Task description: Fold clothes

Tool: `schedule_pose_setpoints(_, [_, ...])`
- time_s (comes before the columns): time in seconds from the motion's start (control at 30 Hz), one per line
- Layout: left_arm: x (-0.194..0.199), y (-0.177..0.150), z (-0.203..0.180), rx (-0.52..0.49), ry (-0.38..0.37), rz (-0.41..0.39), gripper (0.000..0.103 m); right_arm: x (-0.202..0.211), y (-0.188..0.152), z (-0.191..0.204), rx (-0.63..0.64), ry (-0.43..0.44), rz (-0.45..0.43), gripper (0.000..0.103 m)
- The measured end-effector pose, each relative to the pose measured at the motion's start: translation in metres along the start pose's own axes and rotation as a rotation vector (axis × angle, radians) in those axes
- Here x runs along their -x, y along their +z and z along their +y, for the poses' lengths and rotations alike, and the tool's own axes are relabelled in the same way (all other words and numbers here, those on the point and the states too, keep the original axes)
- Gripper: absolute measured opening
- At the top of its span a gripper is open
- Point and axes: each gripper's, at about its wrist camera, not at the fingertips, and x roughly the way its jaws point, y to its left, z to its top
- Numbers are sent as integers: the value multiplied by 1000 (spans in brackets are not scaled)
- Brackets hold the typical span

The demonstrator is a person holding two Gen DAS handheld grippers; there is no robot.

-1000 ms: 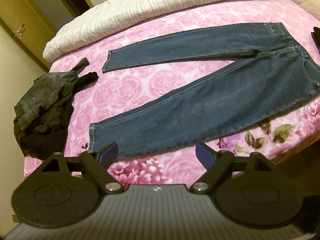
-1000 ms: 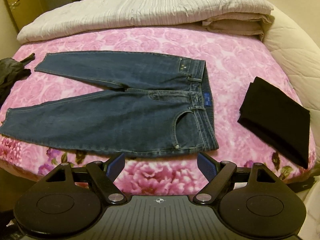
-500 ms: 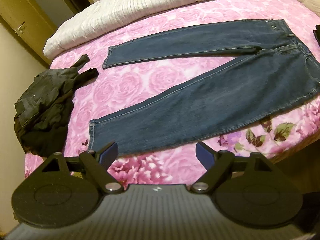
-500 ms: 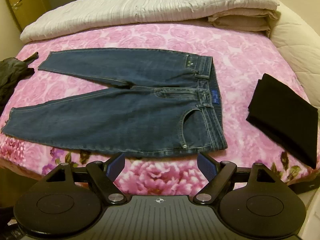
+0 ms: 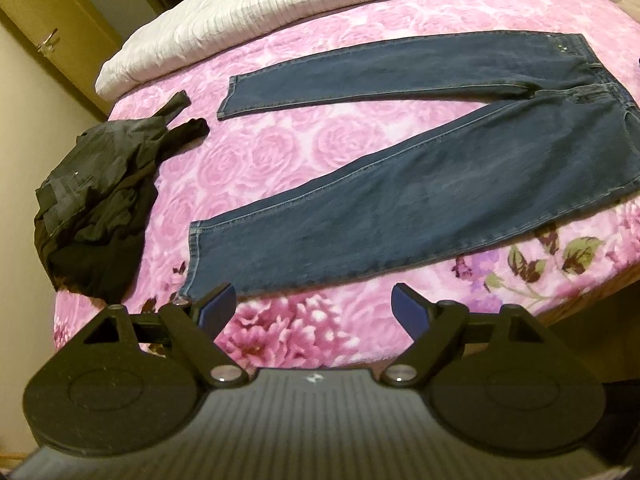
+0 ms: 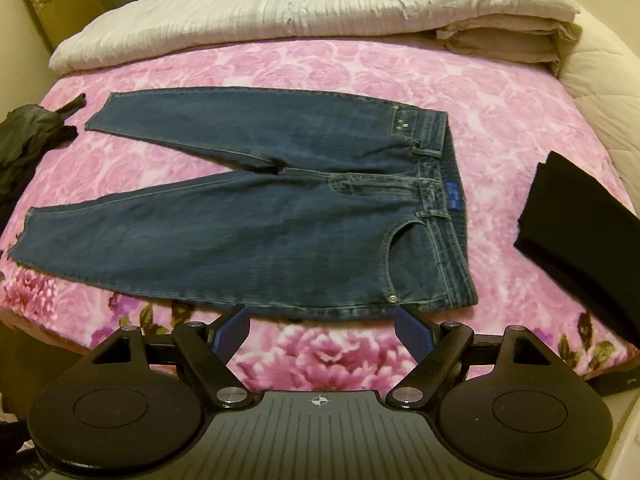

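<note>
Blue jeans (image 5: 420,200) (image 6: 248,224) lie flat on the pink rose-patterned bedspread (image 5: 280,148) (image 6: 500,132), legs spread apart to the left, waistband to the right. My left gripper (image 5: 314,304) hangs open just short of the near leg's hem, nothing between its blue pads. My right gripper (image 6: 320,326) is open too, hovering at the near edge of the jeans below the waistband and front pocket, touching nothing.
A heap of dark unfolded clothes (image 5: 96,200) (image 6: 24,148) sits at the bed's left end. A folded black garment (image 6: 580,232) lies to the right of the jeans. A white quilt (image 6: 280,12) and folded beige bedding (image 6: 504,40) line the far side. The bed's front edge is just below both grippers.
Both grippers have drifted slightly forward and toward the jeans, which now fill more of each view. The jeans and other clothes have not moved, and the jaws stay open.
</note>
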Motion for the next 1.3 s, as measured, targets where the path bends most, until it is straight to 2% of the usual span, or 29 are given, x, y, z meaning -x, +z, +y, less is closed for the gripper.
schedule_pose_setpoints(0.27, [-4,-14,12,0,27,12,82,-13,4,24,52,32,6,83])
schedule_pose_setpoints(0.47, [-49,-35,29,-235,67,-22,82,-26,6,50,156,37,-69,83])
schedule_pose_setpoints(0.63, [-87,-52,43,-431,101,-50,82,-44,0,77,374,-62,-134,82])
schedule_pose_setpoints(0.7, [-102,-59,48,-509,114,-61,82,-51,-5,81,425,-92,-142,82])
schedule_pose_setpoints(0.83, [-154,-78,57,-681,116,-88,80,-65,-15,86,497,-155,-129,82])
schedule_pose_setpoints(0.97, [-211,-93,59,-851,123,-97,70,-89,-24,86,541,-209,-76,82])
schedule_pose_setpoints(1.07, [-242,-98,61,-950,154,-112,70,-113,-33,83,572,-238,-16,82])
schedule_pose_setpoints(1.17, [-254,-102,66,-1020,168,-160,68,-127,-42,77,598,-266,6,82])
schedule_pose_setpoints(1.2, [-256,-104,67,-1041,175,-168,64,-131,-46,73,608,-270,7,82])
schedule_pose_setpoints(1.27, [-259,-103,71,-1048,190,-151,25,-137,-54,65,643,-275,11,82])
schedule_pose_setpoints(1.3, [-261,-99,75,-1025,204,-134,18,-140,-59,61,661,-278,13,82])
